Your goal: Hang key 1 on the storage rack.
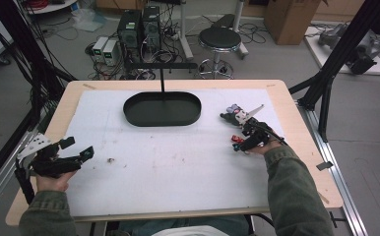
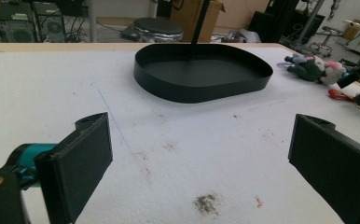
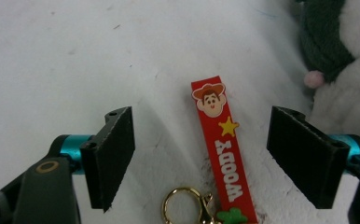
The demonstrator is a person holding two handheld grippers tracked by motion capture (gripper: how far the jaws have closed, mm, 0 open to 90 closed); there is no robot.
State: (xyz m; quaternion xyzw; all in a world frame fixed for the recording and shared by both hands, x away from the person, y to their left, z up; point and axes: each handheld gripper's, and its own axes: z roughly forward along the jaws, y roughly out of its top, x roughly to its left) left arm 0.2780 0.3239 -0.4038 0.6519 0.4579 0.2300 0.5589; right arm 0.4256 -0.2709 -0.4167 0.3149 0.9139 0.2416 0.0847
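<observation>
A red rubber keychain strap [image 3: 225, 149] with a cowboy face, a yellow star and white letters lies flat on the white mat, with a gold ring [image 3: 183, 205] at its near end. My right gripper [image 3: 209, 142] hangs low over it with one jaw on each side, open, and neither pad touches the strap. From the high view the right gripper [image 1: 242, 142] is at the table's right side, with the strap [image 1: 235, 139] beneath it. My left gripper [image 1: 77, 149] rests open and empty at the near left, jaws wide apart [image 2: 205, 158].
A black oval tray [image 1: 129, 110] with a thin post stands at the back centre of the white mat [image 1: 168, 167]. A dark green and white plush toy [image 1: 235, 115] lies just beyond the strap, close to the right jaw [image 3: 346, 60]. The wooden table edge [image 1: 296, 123] runs at right.
</observation>
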